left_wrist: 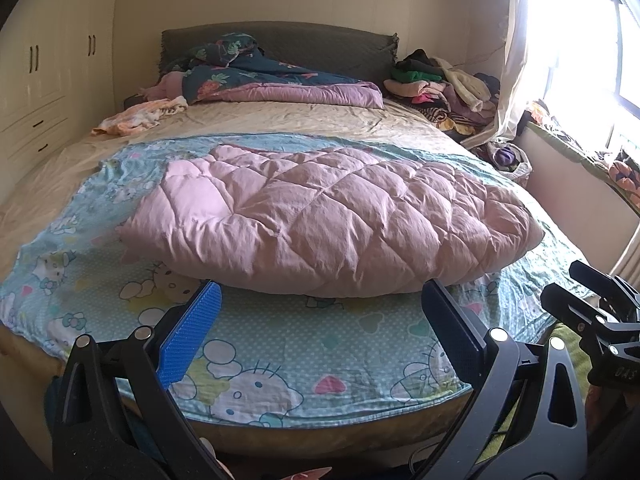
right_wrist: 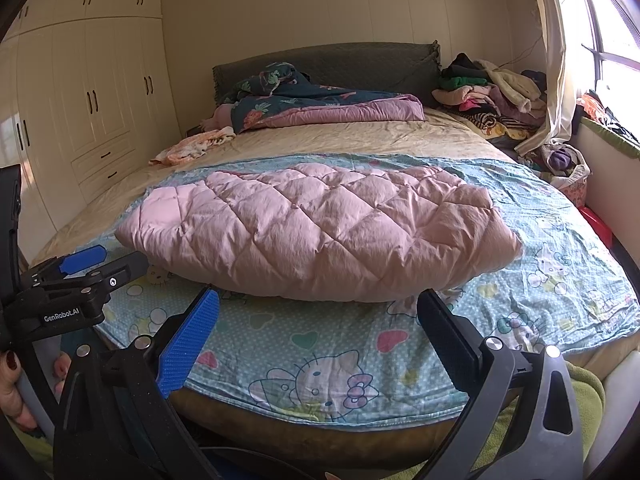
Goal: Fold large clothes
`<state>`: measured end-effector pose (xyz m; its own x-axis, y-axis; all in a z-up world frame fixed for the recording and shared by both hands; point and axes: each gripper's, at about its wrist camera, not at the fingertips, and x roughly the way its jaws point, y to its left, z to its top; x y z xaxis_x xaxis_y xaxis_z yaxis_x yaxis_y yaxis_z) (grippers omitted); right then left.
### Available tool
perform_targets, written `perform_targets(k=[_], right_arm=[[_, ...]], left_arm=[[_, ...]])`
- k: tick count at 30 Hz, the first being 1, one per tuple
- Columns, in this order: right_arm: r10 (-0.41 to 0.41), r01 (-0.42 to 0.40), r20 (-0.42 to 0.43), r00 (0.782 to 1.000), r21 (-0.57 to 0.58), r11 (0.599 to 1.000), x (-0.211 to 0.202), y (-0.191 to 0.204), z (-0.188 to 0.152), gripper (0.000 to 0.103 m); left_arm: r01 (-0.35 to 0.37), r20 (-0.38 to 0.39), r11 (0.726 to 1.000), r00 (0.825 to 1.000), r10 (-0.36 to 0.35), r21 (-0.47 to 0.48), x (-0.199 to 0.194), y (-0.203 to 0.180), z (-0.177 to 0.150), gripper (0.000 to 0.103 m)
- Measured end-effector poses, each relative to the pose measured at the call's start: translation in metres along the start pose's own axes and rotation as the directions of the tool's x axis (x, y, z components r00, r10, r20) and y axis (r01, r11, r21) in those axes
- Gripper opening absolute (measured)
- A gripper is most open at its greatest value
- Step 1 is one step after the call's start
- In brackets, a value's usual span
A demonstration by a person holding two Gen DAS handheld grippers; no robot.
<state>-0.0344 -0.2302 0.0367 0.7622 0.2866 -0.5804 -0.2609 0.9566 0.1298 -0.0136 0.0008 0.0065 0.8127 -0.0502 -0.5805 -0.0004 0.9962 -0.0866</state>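
Hovering: left gripper [left_wrist: 320, 336] and right gripper [right_wrist: 318, 340], jaws wide, empty.
Risk: puffy pink quilted garment [right_wrist: 316, 232] ahead of the jaws may slip a shallow pinch.

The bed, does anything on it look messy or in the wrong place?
Yes. A pile of clothes is heaped in the far corner by the window, and an orange cloth lies crumpled on the bare sheet. The pink quilted garment looks neatly folded.

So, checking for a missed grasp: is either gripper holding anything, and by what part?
Nothing. Left gripper and right gripper are both open, short of the pink quilted garment.
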Motion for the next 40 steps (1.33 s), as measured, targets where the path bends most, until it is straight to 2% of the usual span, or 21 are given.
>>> perform_targets(k=[12,24,28,32,35,36,38,39,40], right_arm=[[-0.003,0.003,-0.009,1.0,-0.003,1.0,0.0,0.0,0.0,0.099],[-0.034,0.034,-0.016,0.999,0.001,0.999,0.005,-0.003,-0.001,0.099],[-0.057,0.056,0.01,0.998,0.051,0.997,-0.004,-0.018,0.001,0.099],[-0.122,0.111,0.07,0.99,0.146,0.983,-0.028,-0.058,0.005,0.099],[-0.253,0.222,0.11,0.961,0.233,0.947,-0.064,-0.118,0.007,0.099],[-0.325,0.285,0.111,0.939,0.278,0.917,-0.082,-0.15,0.005,0.099],[-0.429,0.376,0.091,0.899,0.345,0.86,-0.115,-0.207,-0.002,0.099],[-0.502,0.45,0.057,0.863,0.366,0.815,-0.135,-0.245,-0.009,0.099],[-0.502,0.45,0.057,0.863,0.366,0.815,-0.135,-0.245,-0.009,0.099]], left_arm=[[-0.007,-0.002,1.0,1.0,0.007,0.003,0.0,-0.001,0.0,0.094],[-0.063,0.009,0.998,0.998,0.063,-0.001,-0.002,0.009,0.002,0.094],[-0.086,-0.017,0.996,0.996,0.086,-0.03,0.003,0.021,0.002,0.094],[-0.129,-0.03,0.989,0.991,0.127,-0.072,0.007,0.043,0.003,0.094],[-0.188,-0.047,0.971,0.982,0.183,-0.145,0.014,0.083,0.01,0.094],[-0.204,-0.043,0.964,0.979,0.2,-0.169,0.017,0.098,0.013,0.094],[-0.294,-0.046,0.928,0.955,0.292,-0.228,0.021,0.139,0.021,0.094],[-0.335,-0.046,0.904,0.941,0.335,-0.264,0.023,0.165,0.025,0.094],[-0.393,-0.053,0.87,0.917,0.396,-0.298,0.025,0.193,0.029,0.094]])
